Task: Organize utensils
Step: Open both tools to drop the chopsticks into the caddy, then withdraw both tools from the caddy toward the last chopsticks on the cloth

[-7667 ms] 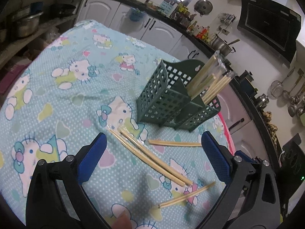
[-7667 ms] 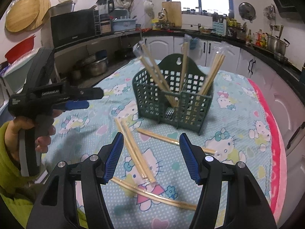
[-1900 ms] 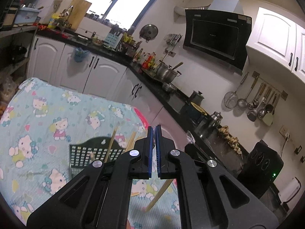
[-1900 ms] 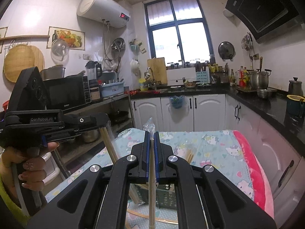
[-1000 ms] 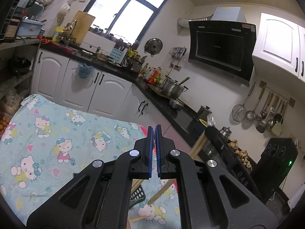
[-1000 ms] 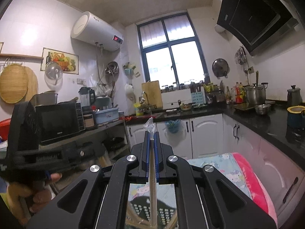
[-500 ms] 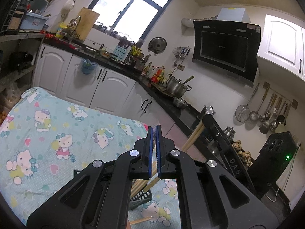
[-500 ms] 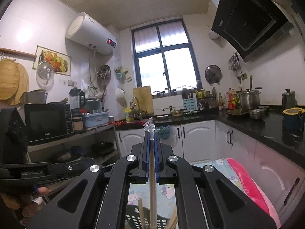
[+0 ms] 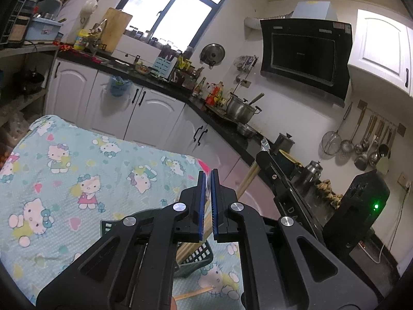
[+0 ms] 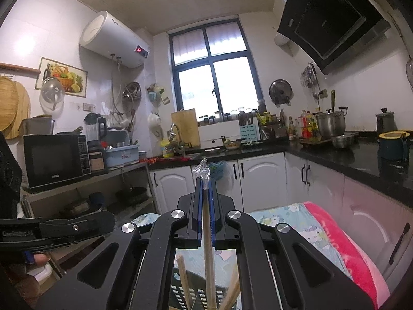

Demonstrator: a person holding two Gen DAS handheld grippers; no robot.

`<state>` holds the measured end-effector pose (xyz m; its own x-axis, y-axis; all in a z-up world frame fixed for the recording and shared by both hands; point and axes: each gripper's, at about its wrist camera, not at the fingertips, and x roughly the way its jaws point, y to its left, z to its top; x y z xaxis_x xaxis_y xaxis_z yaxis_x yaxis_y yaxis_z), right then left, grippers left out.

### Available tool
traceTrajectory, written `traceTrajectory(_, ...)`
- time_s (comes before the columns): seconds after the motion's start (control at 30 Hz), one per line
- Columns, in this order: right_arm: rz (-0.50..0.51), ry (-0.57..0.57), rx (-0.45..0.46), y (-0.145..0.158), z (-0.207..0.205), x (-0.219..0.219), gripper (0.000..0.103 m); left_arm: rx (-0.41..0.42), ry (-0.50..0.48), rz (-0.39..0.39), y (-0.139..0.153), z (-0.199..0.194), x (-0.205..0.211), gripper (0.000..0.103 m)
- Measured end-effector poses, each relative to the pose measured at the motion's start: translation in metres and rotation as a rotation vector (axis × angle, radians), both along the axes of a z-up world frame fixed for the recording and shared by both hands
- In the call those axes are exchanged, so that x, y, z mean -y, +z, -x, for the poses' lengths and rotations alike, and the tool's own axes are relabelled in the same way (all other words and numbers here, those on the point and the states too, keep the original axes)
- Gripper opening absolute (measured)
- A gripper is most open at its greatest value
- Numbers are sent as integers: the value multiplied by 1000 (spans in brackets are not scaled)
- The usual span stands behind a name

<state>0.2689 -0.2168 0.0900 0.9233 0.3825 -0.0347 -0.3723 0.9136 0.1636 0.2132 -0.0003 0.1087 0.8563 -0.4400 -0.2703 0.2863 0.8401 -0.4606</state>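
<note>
My left gripper (image 9: 208, 174) is shut on a pair of wooden chopsticks (image 9: 186, 248). They show as a tan strip between the blue pads and slant down into the dark green slotted basket (image 9: 200, 257) below. My right gripper (image 10: 205, 180) is shut on a plastic-wrapped chopstick pair (image 10: 209, 258). The wrapper tip pokes out above the pads and the sticks run down toward the basket (image 10: 180, 293), where other chopsticks lean. In the left wrist view the right gripper (image 9: 271, 166) hangs just right of mine with its sticks (image 9: 246, 182). The basket's compartments are hidden.
The basket stands on a table under a light blue cartoon-cat cloth (image 9: 77, 170) with a pink edge (image 10: 356, 255). One loose chopstick pair (image 9: 193, 293) lies on the cloth in front of the basket. A hand (image 10: 33, 261) holds the left gripper. Kitchen counters and white cabinets surround the table.
Both grippers have sunk toward the basket with their chopsticks. The right gripper has come into the left wrist view from the right, and the basket's top now shows under the right gripper.
</note>
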Motion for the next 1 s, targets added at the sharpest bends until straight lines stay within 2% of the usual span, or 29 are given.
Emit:
traceTrajectory(0.2, -6, -6, -32, -12, -1, -4, 5, -10, 0, -9, -7, 0, -1, 1)
traceTrajectory(0.27, -3, -5, -47, -16, -1, -5, 8, -14, -2, -12, -8, 1, -1, 1)
traceTrajectory(0.3, -4, -2, -50, -18, -1, -5, 14, -13, -1, -13, -9, 2, -2, 1)
traceTrajectory(0.33, -4, -1, -54, -18, 0, -6, 25, -14, -2, -12, -9, 2, -2, 1)
traceTrajectory(0.4, -23, 1, -62, -19, 4, -3, 35, -15, 0, -8, -10, 4, -4, 2)
traceTrajectory(0.43, -32, 3, -64, -20, 6, -1, 36, -15, 0, -5, -10, 6, -6, 7)
traceTrajectory(0.47, -36, 6, -69, -19, 7, 1, 36, -17, 1, -1, -11, 7, -7, 19)
traceTrajectory(0.53, -39, 10, -79, -19, 9, 4, 42, -22, 2, 3, -12, 8, -10, 31)
traceTrajectory(0.6, -43, 5, -85, -20, 12, 9, 45, -22, 0, 9, -13, 11, -13, 32)
traceTrajectory(0.67, -51, 6, -97, -20, 15, 14, 47, -25, 7, 17, -14, 14, -16, 44)
traceTrajectory(0.73, -57, 7, -106, -20, 18, 18, 48, -24, 6, 31, -13, 18, -19, 49)
traceTrajectory(0.9, -58, 19, -138, -21, 28, 26, 56, -8, 36, 28, -8, 30, -26, 75)
traceTrajectory(0.97, -58, 38, -158, -22, 31, 28, 60, -19, 59, 34, -7, 35, -32, 91)
traceTrajectory(1.0, -56, 45, -169, -23, 33, 28, 63, -27, 69, 43, -7, 37, -35, 92)
